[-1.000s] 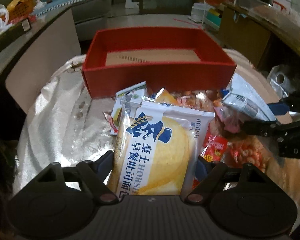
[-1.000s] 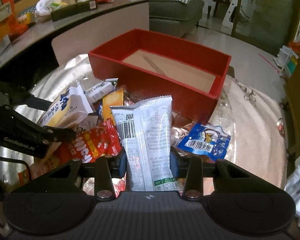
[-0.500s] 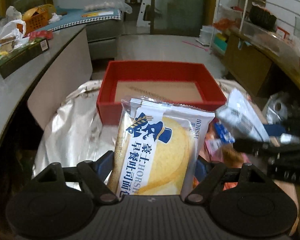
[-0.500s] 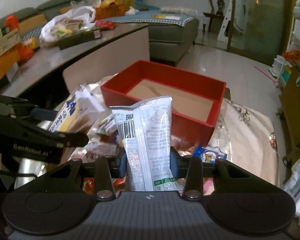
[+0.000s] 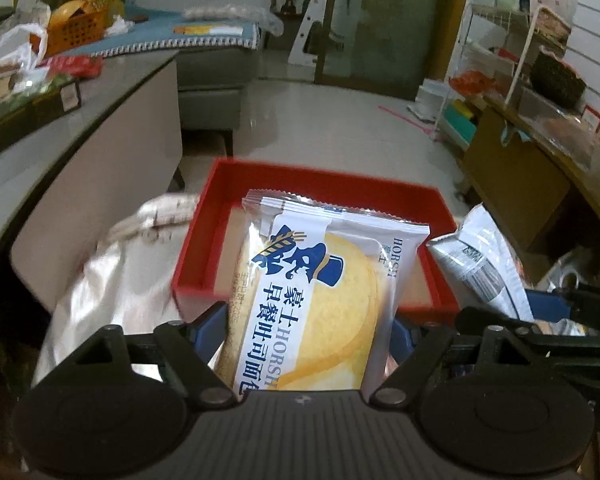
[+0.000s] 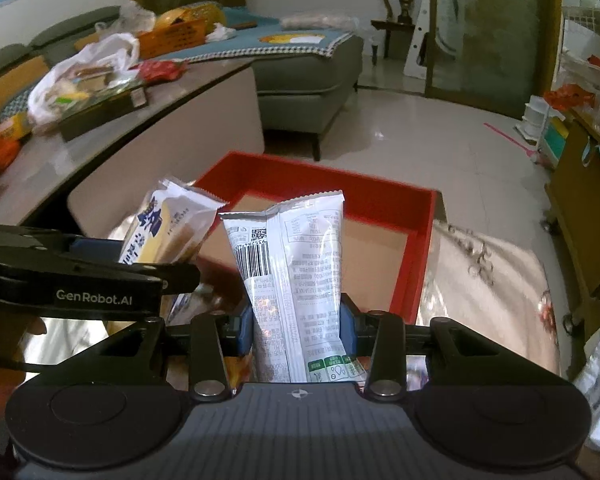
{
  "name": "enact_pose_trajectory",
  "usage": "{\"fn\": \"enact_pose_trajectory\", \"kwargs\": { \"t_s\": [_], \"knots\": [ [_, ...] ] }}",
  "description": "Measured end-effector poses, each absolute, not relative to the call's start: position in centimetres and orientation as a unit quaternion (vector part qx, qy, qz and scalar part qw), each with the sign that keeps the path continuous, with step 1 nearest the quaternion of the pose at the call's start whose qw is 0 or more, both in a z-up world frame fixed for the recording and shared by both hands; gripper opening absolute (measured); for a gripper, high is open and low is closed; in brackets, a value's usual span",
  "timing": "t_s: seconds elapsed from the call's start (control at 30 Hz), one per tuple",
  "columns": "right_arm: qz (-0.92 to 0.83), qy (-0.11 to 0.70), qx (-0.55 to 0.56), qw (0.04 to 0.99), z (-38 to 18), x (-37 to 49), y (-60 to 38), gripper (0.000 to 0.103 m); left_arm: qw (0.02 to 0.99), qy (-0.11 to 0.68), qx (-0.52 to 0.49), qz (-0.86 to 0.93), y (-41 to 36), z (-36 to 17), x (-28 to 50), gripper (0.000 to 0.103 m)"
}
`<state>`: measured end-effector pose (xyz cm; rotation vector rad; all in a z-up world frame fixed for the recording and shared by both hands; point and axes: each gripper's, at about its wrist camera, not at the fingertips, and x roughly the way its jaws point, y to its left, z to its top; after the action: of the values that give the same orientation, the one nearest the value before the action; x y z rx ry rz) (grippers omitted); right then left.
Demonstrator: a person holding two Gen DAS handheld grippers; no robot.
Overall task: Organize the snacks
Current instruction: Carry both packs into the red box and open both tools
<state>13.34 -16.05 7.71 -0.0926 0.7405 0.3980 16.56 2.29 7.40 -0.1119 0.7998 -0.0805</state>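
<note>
My left gripper point(image 5: 306, 328) is shut on a white and yellow bread packet point(image 5: 320, 300) and holds it upright above the near edge of the red box point(image 5: 204, 240). My right gripper point(image 6: 296, 326) is shut on a white snack packet point(image 6: 296, 276), printed back side facing me, held up before the red box point(image 6: 424, 240). The box shows a bare cardboard floor point(image 6: 376, 252). In the right wrist view the left gripper point(image 6: 92, 280) with its bread packet point(image 6: 168, 228) is at the left. In the left wrist view the white packet point(image 5: 476, 264) is at the right.
The box stands on a table covered in silver foil point(image 5: 112, 280). A grey counter point(image 6: 100, 140) with bags and boxes runs along the left. A grey sofa point(image 6: 308, 64) and tiled floor lie beyond. A wooden cabinet point(image 5: 512, 184) and wire shelves stand at the right.
Both grippers have risen with their packets and moved toward the red box. The snack pile on the table has dropped out of sight below them.
</note>
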Motion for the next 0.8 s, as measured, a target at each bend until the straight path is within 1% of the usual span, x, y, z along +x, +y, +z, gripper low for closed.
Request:
{"fn": "enact_pose_trajectory", "kwargs": {
  "t_s": [0.37,0.63,0.8],
  "knots": [
    [0.158,0.346,-0.021,0.924,7.1,20.4,-15.8,0.049,0.928,0.368,-0.053,-0.014,2.2,7.0,23.7,0.074],
    [0.149,0.356,-0.001,0.922,4.8,24.6,-16.1,0.049,0.927,0.371,-0.055,-0.002,1.7,4.6,28.2,0.073],
    [0.143,0.374,0.014,0.916,2.2,27.0,-16.1,0.049,0.919,0.393,-0.044,0.003,1.8,1.6,30.1,0.073]
  ]
}}
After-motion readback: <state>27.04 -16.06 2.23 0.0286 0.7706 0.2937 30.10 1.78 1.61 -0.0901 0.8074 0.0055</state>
